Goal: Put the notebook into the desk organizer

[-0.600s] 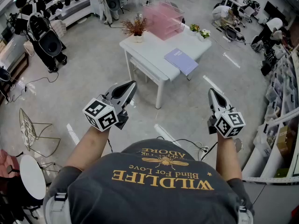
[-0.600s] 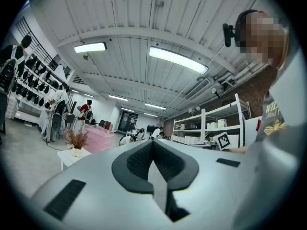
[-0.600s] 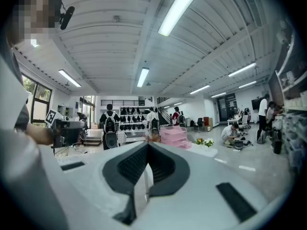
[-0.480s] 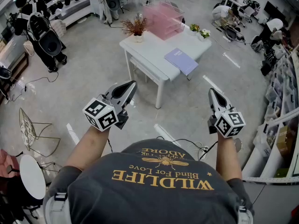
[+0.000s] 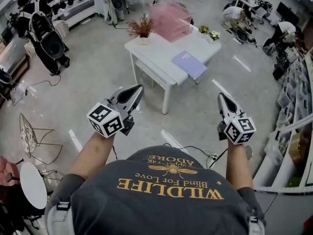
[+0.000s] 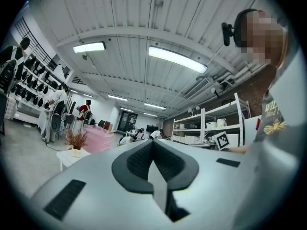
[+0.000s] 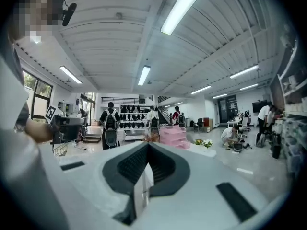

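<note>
The thin purple notebook (image 5: 190,64) lies flat on the far table (image 5: 155,54), while the left gripper (image 5: 138,88) and right gripper (image 5: 221,96) stay away, clenched and empty.

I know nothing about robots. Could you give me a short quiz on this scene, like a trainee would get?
1. True or false: the purple notebook already sits inside the pink desk organizer.
2. What do the left gripper and the right gripper hold?
A. Nothing; both are shut and held in the air, away from the desk.
B. The notebook.
C. The desk organizer.
3. Fill in: the notebook lies flat on the white ____.

Key: 1 false; 2 A; 3 table.
</note>
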A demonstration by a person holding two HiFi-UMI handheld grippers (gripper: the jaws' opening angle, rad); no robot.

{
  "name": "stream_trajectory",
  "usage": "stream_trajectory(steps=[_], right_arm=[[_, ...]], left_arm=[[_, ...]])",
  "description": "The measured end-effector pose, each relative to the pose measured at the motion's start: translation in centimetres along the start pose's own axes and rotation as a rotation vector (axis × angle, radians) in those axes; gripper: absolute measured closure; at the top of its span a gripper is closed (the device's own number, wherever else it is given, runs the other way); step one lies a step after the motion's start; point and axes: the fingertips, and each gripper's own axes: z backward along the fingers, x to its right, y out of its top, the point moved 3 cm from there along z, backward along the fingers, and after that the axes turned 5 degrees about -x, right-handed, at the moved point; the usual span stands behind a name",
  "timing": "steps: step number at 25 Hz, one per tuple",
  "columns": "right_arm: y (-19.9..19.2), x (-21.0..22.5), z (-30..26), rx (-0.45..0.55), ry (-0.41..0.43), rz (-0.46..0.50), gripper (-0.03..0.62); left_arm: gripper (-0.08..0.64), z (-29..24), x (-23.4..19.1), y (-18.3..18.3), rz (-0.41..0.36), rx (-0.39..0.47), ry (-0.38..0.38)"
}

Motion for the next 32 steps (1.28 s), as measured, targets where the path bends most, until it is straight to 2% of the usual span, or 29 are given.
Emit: stream_trajectory(steps=[4, 6, 7, 8, 9, 11, 12, 17, 25, 32], right_arm=[[0.2, 0.6, 0.0, 0.013, 0.003, -0.001, 0.592], [0.3, 1.0, -0.2, 0.013, 0.038, -0.014, 0.592], [0.2, 1.1, -0.4, 0.007, 0.064, -0.02, 0.528], [0.0, 1.4, -0.6, 0.0, 0.084, -0.024, 0.391], [0.0, 1.7, -0.6, -0.006, 0.094, -0.024, 0.31], [0.1, 2.6, -0.5, -0.01, 0.095, -0.019, 0.232], [0.2, 3.0, -0.4, -0.011, 0.096, -0.016, 0.214], [0.6, 5.4, 0.6, -0.002, 0.12, -0.014, 0.202], [-0.5, 10.0, 1.3, -0.003, 0.157, -0.063, 0.202], [-1.2, 11.4, -2.2, -0.032, 0.16, -0.096, 0.204]], left_arm=[[0.562, -0.6, 0.2, 0.0, -0.004, -0.002, 0.002], [0.561, -1.1, 0.4, 0.2, -0.007, -0.003, 0.003], [0.561, -1.4, 0.5, 0.2, -0.009, -0.004, 0.004], [0.561, -1.7, 0.7, 0.2, -0.01, -0.005, 0.005], [0.561, -2.0, 0.9, 0.2, -0.01, -0.005, 0.007], [0.561, -2.5, 1.4, 0.2, -0.012, -0.001, 0.013], [0.561, -2.7, 1.6, 0.3, -0.012, 0.001, 0.018], [0.561, -4.4, 3.3, 0.2, -0.02, 0.007, 0.048], [0.561, -7.0, 6.2, -0.9, -0.009, -0.001, 0.09], [0.561, -8.7, 3.6, -1.2, -0.014, -0.018, 0.094]])
